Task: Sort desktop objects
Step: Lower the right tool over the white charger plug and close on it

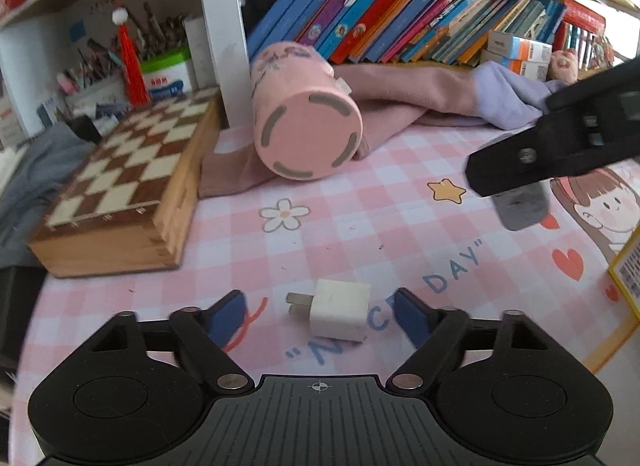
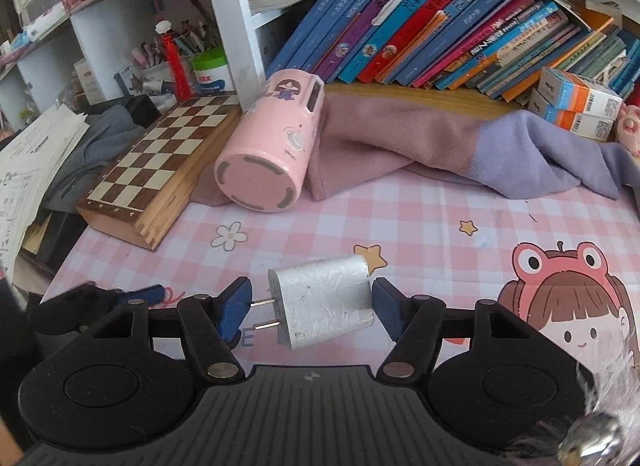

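Note:
A small white plug charger [image 1: 340,314] lies on the pink checked mat [image 1: 360,225], prongs to the left, between the open blue pads of my left gripper [image 1: 320,316]; the pads stand apart from it. My right gripper [image 2: 312,302] is shut on a larger silver-grey charger [image 2: 324,302], one pad on its prongs and one on its back, holding it above the mat [image 2: 400,217]. In the left wrist view the right gripper [image 1: 516,181] hangs at the right with the grey charger [image 1: 520,209] under its black finger.
A pink cylindrical appliance [image 1: 304,125] lies on its side on a pink and lilac cloth [image 1: 432,93]. A wooden chessboard box [image 1: 120,193] sits at the left. Leaning books [image 1: 400,5] fill the back shelf. A yellow-edged box [image 1: 628,270] is at the right.

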